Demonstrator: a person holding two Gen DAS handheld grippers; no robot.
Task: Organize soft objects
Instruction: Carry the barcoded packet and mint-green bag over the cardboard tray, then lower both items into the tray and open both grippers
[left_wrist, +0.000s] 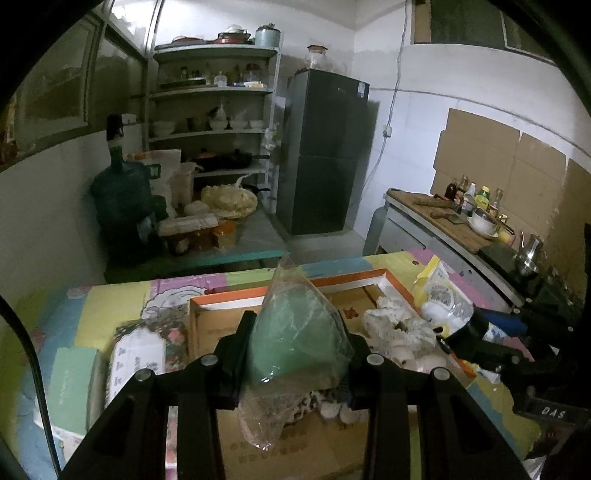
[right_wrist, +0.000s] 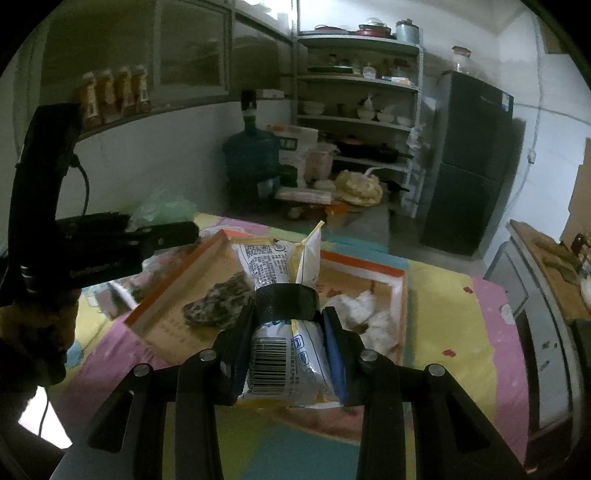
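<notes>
Above a patchwork-covered surface (left_wrist: 92, 306), the left claw (left_wrist: 295, 332) pinches a crinkled clear bag of pale green material (left_wrist: 295, 332), its tapered end pointing away. The right claw (right_wrist: 288, 325) clamps a glossy white snack packet (right_wrist: 284, 354) lengthwise over an orange-rimmed cardboard box (right_wrist: 400, 291) holding white crumpled wads (right_wrist: 364, 310); a dark speckled lump (right_wrist: 218, 304) is indistinct.

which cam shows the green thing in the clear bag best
The left wrist view. The green item in its clear bag fills the frame centre, clamped in the left gripper above the cardboard box. The right wrist view catches only a blurred green patch at its left edge, behind the left gripper.
</notes>
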